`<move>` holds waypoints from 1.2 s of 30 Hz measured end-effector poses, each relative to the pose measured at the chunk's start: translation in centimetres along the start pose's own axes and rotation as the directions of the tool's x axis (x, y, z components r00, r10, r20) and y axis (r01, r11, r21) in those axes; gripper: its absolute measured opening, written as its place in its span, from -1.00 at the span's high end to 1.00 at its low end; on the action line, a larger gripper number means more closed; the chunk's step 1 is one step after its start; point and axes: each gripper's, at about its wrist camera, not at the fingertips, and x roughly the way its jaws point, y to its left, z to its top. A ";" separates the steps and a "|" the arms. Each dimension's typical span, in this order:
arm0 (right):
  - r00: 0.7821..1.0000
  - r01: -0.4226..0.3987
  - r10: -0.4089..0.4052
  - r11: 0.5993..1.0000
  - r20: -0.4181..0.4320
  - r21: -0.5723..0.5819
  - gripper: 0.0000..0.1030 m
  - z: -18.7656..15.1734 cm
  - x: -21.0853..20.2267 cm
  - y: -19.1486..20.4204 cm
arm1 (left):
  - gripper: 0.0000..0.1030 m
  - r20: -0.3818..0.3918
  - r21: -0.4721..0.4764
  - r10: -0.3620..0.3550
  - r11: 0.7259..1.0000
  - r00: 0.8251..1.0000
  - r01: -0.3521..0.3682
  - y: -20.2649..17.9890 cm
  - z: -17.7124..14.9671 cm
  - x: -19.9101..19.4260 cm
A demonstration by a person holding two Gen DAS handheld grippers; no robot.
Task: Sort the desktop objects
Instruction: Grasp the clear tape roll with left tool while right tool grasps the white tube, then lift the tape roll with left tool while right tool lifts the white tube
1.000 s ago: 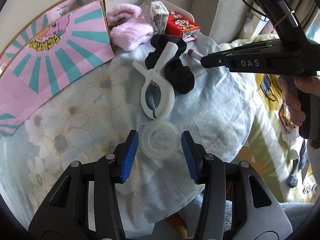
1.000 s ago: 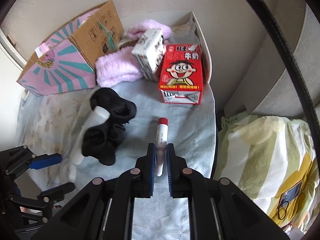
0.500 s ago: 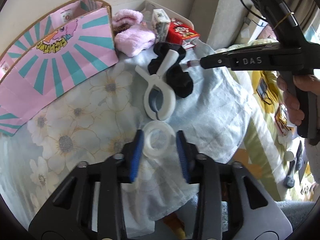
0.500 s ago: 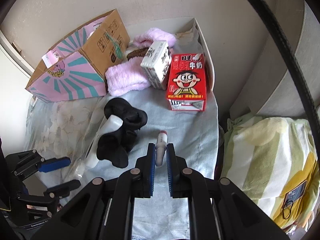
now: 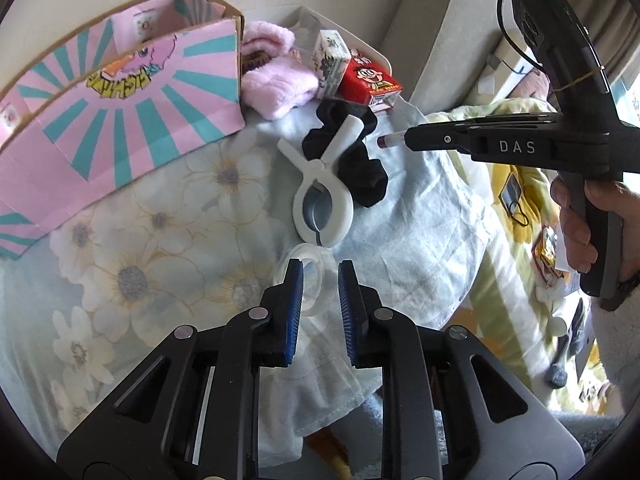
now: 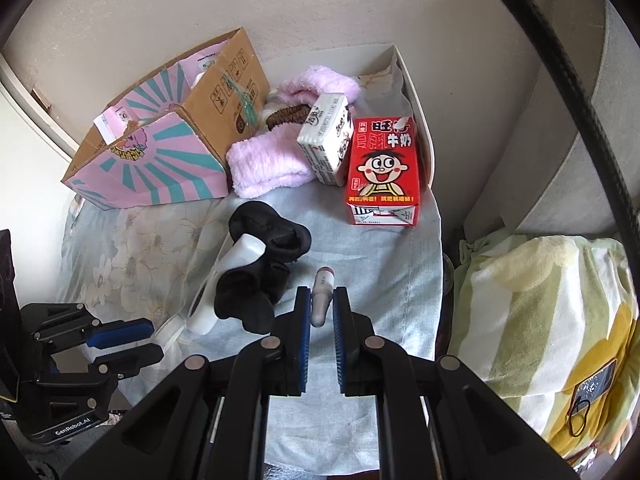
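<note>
Surface: a table under a pale blue floral cloth (image 5: 132,240), set against a plain cream wall; a striped green and yellow blanket (image 6: 536,320) lies beside it.
Landmark: a big white plastic clip (image 5: 322,208) lies flat near the middle of the cloth, its handles running over a black sock bundle (image 5: 356,168).
Left gripper (image 5: 319,280): just on the near side of the clip, its blue pads drawn in narrow on a clear tape roll (image 5: 306,276); the roll sits between the pads, and one pad covers its edge. Whether it is off the cloth I cannot tell.
Right gripper (image 6: 321,308): to the right of the clip, beyond the sock bundle, jaws pinched on a small tube with a red cap (image 6: 322,292); the cap end sticks out past the fingertips. In the left wrist view the tube (image 5: 390,141) looks raised above the cloth.
Right hand (image 5: 580,224): wrapped round the black handle marked DAS.
Behind the clip: a pink fluffy cloth (image 6: 264,164), a white carton (image 6: 326,138) leaning on it, and a red milk carton (image 6: 384,170) touching the white one.
Left of the clip: an open cardboard box (image 5: 120,108) with pink and teal rays.
Far corner: a white tray edge (image 6: 416,96) behind the cartons.
</note>
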 end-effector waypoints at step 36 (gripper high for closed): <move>0.999 -0.016 0.016 1.000 0.029 -0.001 0.80 0.9 -0.6 0.8 | 0.79 -0.033 -0.023 -0.003 1.000 0.999 0.002 1.7 -0.7 0.1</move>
